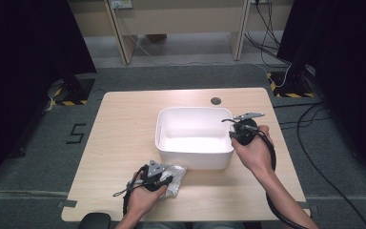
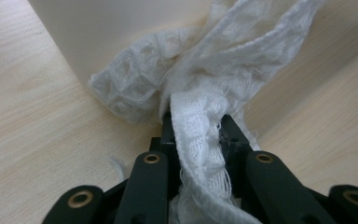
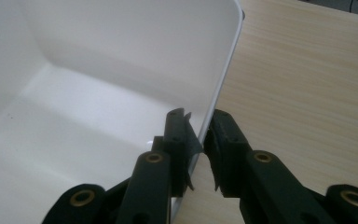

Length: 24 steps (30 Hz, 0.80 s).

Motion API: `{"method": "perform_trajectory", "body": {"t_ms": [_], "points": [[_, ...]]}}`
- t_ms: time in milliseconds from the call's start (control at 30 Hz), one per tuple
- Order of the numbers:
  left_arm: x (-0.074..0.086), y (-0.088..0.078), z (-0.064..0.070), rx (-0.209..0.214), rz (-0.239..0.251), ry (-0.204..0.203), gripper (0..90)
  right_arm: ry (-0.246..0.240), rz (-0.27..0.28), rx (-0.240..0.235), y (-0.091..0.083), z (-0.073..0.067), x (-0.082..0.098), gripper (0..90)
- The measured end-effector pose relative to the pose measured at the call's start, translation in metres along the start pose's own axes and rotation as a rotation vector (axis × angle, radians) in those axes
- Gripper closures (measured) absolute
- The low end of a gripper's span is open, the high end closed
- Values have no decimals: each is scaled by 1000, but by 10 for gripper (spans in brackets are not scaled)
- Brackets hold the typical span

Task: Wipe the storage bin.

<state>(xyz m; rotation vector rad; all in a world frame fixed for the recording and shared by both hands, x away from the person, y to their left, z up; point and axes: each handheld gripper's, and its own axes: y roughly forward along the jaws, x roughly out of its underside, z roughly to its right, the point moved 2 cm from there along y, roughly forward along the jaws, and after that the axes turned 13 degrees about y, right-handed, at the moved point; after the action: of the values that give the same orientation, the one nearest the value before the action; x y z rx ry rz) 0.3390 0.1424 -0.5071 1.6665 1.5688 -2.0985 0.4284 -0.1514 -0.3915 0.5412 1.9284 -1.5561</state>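
A white plastic bin (image 1: 194,152) stands at the middle of the wooden table. A crumpled white knitted cloth (image 1: 174,175) lies on the table against the bin's near wall. My left gripper (image 1: 164,181) is shut on the cloth (image 2: 200,126), whose bunched fabric runs between the black jaws up toward the bin's wall (image 2: 102,32). My right gripper (image 1: 232,135) is at the bin's right side, shut on the bin's rim (image 3: 223,79): one jaw is inside the wall and the other outside. The bin's inside holds nothing.
The wooden table (image 1: 124,129) has a round cable hole (image 1: 215,101) near its far edge. Grey carpet surrounds it, with cables (image 1: 310,129) on the floor at the right and table legs (image 1: 124,38) beyond.
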Motion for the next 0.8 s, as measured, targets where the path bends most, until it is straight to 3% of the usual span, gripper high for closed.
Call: {"method": "perform_trajectory", "body": {"t_ms": [433,800], "points": [[-5,-3,2,0,31,-9,761,-3,2,-2,0,0,0,777],[-14,-15,2,-14,66,-1,760,-5,2,-4,0,-1,0,772]]}}
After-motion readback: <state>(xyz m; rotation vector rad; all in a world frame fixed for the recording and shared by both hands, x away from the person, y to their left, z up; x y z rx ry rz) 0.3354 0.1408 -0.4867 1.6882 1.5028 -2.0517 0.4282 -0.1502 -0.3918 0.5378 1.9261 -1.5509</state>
